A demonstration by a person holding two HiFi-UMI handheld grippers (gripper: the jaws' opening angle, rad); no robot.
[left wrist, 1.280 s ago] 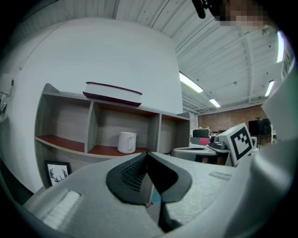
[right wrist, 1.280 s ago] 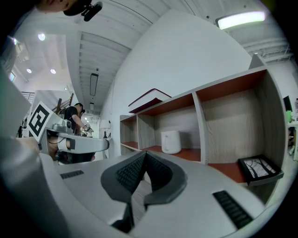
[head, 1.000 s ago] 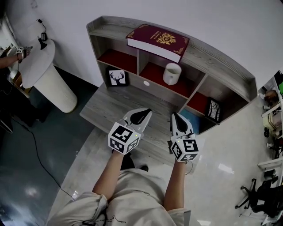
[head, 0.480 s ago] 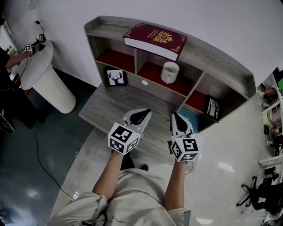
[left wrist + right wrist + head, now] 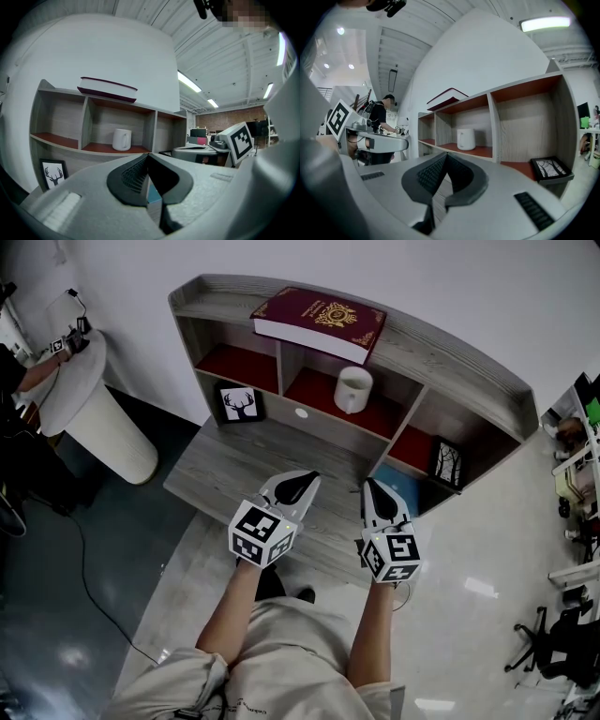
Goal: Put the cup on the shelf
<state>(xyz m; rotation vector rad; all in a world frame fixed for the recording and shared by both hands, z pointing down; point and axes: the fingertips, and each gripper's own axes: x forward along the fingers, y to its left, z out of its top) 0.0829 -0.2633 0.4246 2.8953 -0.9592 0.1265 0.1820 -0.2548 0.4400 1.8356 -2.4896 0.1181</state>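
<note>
Cup: a white cup (image 5: 353, 390) with a handle stands upright on the red floor of the middle compartment of the shelf (image 5: 441, 362); nothing touches it; both gripper views show it there too (image 5: 122, 139) (image 5: 466, 139).
Shelf: grey wood, set at the back of the desk (image 5: 253, 474) against a white wall; its compartments have red floors; the left one is bare.
Book: a dark red book (image 5: 319, 322) with a gold emblem lies flat on the top board, roughly above the cup's compartment.
Pictures: a framed deer picture (image 5: 239, 404) stands on the desk below the left compartment; a second framed picture (image 5: 447, 463) (a branch-like drawing, as far as it can be made out) sits in the right-hand compartment.
Left gripper: the left gripper (image 5: 302, 482) hovers over the front part of the desk, well apart from the cup; its jaws are closed tip to tip with nothing between them (image 5: 147, 154).
Right gripper: the right gripper (image 5: 375, 498) is held beside the left one, pointing toward the shelf; its jaws are closed and empty as well (image 5: 446, 155).
Surroundings: a round white table (image 5: 94, 399) stands off to the left; another person's arm (image 5: 37, 371) reaches over it.
</note>
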